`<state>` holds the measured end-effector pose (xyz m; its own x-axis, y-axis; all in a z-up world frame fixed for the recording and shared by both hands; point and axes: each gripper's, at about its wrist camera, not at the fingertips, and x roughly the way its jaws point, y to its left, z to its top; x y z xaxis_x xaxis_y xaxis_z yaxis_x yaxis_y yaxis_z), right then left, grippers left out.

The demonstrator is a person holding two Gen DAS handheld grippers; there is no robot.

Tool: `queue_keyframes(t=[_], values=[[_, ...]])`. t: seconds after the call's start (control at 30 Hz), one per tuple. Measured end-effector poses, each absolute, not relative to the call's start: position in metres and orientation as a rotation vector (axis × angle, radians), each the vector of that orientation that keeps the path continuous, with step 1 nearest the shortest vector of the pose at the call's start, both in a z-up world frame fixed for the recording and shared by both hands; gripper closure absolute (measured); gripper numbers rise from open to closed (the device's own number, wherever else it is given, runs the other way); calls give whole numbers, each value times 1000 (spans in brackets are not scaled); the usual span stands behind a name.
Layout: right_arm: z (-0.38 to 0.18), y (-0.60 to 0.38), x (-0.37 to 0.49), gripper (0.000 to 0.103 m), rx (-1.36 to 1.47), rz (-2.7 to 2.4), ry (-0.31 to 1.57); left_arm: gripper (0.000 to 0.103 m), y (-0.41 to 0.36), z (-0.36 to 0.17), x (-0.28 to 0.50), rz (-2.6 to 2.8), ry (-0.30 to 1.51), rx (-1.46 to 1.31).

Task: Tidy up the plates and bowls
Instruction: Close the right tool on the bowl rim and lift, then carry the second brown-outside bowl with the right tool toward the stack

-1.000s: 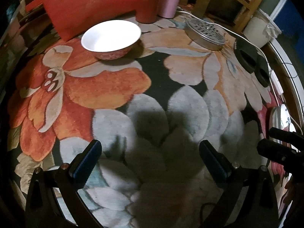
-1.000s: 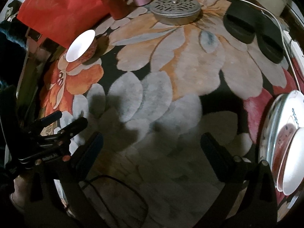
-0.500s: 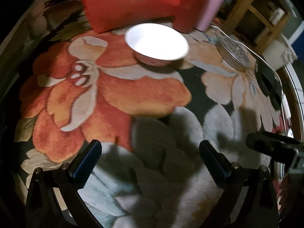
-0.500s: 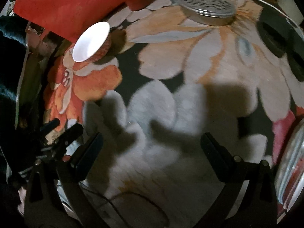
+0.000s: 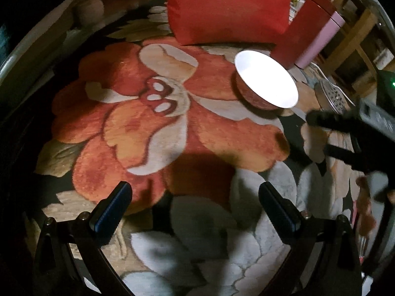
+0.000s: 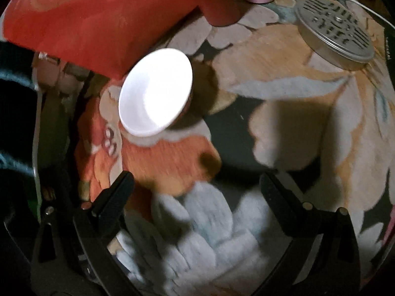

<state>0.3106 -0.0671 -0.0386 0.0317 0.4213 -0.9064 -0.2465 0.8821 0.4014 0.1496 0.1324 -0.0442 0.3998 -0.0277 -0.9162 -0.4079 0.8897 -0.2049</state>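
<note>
Surface: flowered rug [image 5: 153, 128].
Grippers: left gripper [image 5: 195, 207] and right gripper [image 6: 197, 192] both released, empty.
Risk: bowl [image 6: 155, 91] may tip if one finger catches its rim.

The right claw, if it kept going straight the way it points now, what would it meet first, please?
Probably bare floral cloth. The right claw is open and empty, and the white bowl sits left of its line; depth is unclear.

Bowl [image 5: 267, 86] [image 6: 155, 91]: white inside, red-patterned outside, upright and empty, resting on the floral rug [image 5: 153, 128], near its far edge, just before the red cushion [image 5: 227, 9].
</note>
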Motion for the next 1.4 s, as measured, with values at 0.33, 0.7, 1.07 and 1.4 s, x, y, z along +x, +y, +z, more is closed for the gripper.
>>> queue_keyframes(t=[0.33, 0.7, 1.07, 1.4], values=[[-61, -50, 352, 13, 347, 416, 1468, 1, 147, -43, 146, 267, 1130, -465], [-83, -23, 362, 85, 301, 450, 1544, 1, 150, -50, 144, 269, 1144, -479], [-82, -25, 314, 89, 86, 885, 1689, 1, 140, -53, 149, 215, 1152, -499], [-83, -31, 279, 87, 24, 960, 1687, 37, 121, -89, 165, 138, 1266, -563]])
